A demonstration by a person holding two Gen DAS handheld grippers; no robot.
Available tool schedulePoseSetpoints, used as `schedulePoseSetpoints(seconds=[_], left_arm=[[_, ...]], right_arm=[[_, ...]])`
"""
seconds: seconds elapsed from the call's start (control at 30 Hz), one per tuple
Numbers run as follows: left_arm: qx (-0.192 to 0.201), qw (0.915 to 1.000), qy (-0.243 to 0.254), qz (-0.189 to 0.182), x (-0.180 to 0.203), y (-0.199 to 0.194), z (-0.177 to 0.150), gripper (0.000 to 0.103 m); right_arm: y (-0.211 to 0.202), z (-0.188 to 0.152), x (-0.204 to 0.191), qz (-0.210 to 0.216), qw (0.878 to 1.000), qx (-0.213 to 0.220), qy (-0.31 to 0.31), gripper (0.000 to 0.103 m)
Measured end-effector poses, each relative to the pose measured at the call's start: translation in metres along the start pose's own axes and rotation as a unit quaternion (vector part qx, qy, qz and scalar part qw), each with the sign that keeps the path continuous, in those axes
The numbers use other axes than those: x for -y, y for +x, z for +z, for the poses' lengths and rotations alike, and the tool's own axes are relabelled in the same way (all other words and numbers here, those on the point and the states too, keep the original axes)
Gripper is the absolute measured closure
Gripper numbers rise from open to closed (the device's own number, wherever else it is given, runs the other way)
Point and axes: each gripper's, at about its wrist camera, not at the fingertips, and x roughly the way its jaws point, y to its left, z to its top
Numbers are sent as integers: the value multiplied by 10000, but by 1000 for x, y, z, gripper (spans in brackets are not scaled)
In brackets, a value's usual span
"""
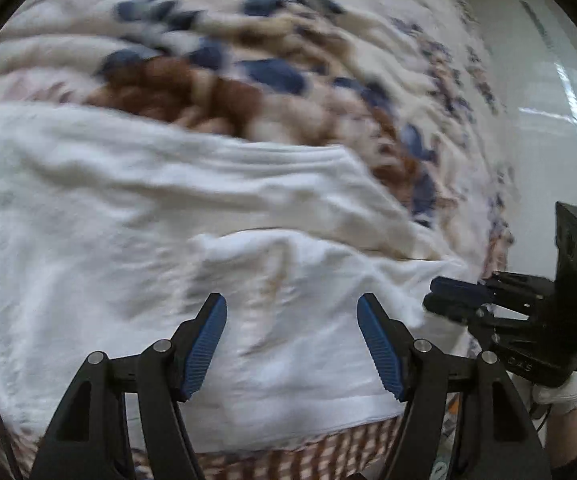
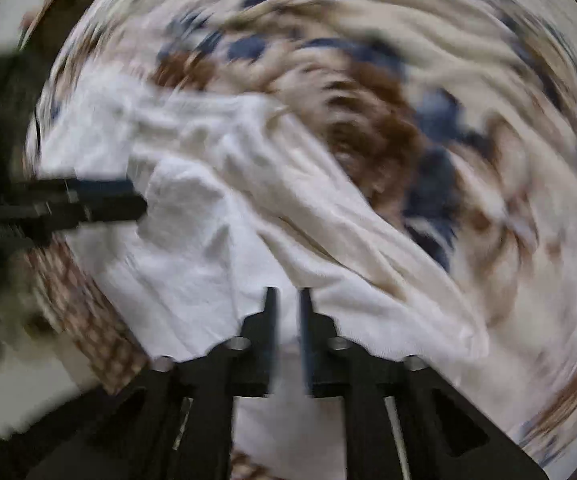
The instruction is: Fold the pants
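White pants [image 1: 136, 216] lie rumpled on a floral blanket [image 1: 216, 80], with a folded layer on top near me. My left gripper [image 1: 292, 312] hangs open just above that layer, blue pads wide apart and nothing between them. My right gripper [image 1: 428, 300] reaches in from the right, its tips at the edge of the white cloth. In the blurred right wrist view the right gripper [image 2: 288, 304] has a narrow gap between its fingers. White pants [image 2: 192, 264] show through the gap, and I see no cloth pinched. The left gripper [image 2: 104, 200] comes in from the left there.
A brown checked cloth [image 1: 308, 452] shows under the near edge of the pants. Pale glossy floor [image 1: 548, 128] lies beyond the blanket's right edge. A gloved hand [image 1: 560, 392] holds the right gripper's body.
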Motion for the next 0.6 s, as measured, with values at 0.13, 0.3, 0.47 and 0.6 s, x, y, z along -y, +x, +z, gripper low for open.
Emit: schedulePoseSetpoints(seconds=[0.13,0.3,0.47,0.6], left_arm=[[13,9986,461,254,24,11,2,37],[-76,9949,825,580,36,40,5,44],[201,9858,1236,1120,41,47,3,100],[648,9838,1201,1164,35,17,-6,100]], right_arm=[[-21,-34,32,128,9942,448,969,47],[-18,-79,60,431,9791,706,1856,47],[-2,-101,70,547,9608,1051,2508,47],[-11,-110,77,773,9409,1429,2973,47]])
